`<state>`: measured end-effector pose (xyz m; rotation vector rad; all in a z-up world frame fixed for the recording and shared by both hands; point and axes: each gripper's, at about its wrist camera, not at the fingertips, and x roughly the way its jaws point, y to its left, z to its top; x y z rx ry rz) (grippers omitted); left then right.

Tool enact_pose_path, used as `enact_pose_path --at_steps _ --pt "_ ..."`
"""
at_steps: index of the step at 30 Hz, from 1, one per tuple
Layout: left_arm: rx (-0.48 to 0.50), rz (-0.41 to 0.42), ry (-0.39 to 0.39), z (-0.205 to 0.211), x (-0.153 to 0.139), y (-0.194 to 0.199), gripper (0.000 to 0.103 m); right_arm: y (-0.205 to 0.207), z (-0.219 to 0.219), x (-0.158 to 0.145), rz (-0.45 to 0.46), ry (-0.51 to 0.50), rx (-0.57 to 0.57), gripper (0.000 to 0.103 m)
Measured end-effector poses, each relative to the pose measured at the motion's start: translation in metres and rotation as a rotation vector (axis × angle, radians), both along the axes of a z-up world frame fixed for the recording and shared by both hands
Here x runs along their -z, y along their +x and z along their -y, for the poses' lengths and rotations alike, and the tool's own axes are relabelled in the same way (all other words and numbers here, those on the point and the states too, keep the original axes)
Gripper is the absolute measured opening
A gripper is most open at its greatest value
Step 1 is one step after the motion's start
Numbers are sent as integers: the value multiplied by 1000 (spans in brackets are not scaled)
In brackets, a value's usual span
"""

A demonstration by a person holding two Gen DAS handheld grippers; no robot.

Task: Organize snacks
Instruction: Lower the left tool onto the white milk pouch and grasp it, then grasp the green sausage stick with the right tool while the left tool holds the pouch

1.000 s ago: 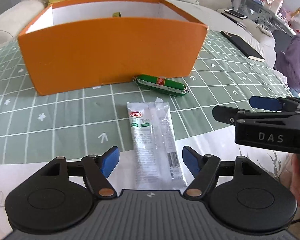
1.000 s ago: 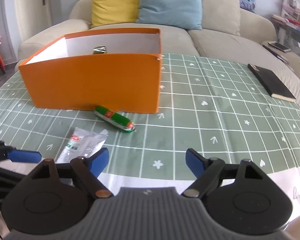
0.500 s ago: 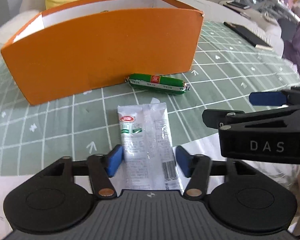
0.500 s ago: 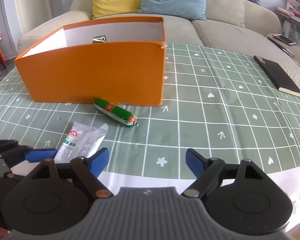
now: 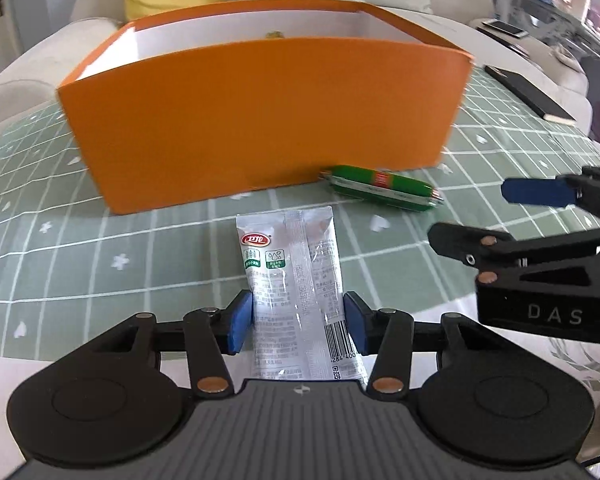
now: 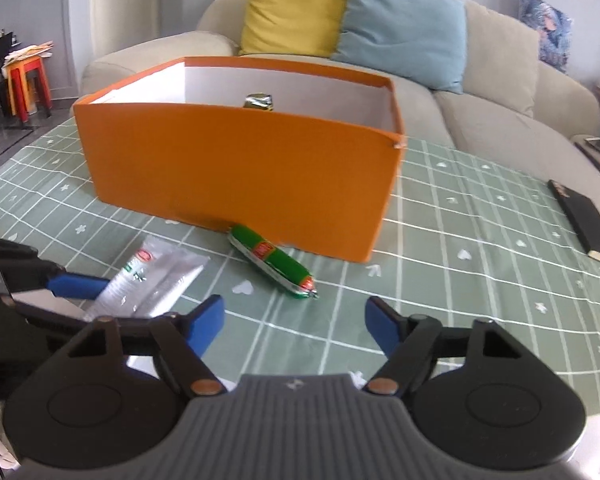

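Bright, even daylight; soft shadows under the box (image 5: pixel 260 120). Glare on the packet (image 5: pixel 300 264) film. Strong fisheye curvature at edges. Slight motion blur; distant background soft.

Your left wrist view sits low over the desk (image 5: pixel 100 240), facing the orange box (image 5: pixel 260 120) close ahead. Your right view looks from further right; both share box and sausage (image 6: pixel 272 266).
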<state>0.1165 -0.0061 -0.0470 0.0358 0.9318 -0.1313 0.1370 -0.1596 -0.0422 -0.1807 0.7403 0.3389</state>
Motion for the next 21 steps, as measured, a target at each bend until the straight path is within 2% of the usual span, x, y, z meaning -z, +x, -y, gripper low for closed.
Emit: enact_pose_path --at_steps 4,7,14,21 --pt "-18 8 -15 -12 -3 4 55 11 -9 8 2 -23 -44 66" --pt "-21 16 -12 -17 -4 7 55 23 -16 12 24 -47 -66 65" --pt "-30 4 -26 -21 2 9 55 54 -22 26 11 -42 -103 56" --pt "-34 5 -26 -21 2 10 56 55 -27 31 -20 -16 -135 41"
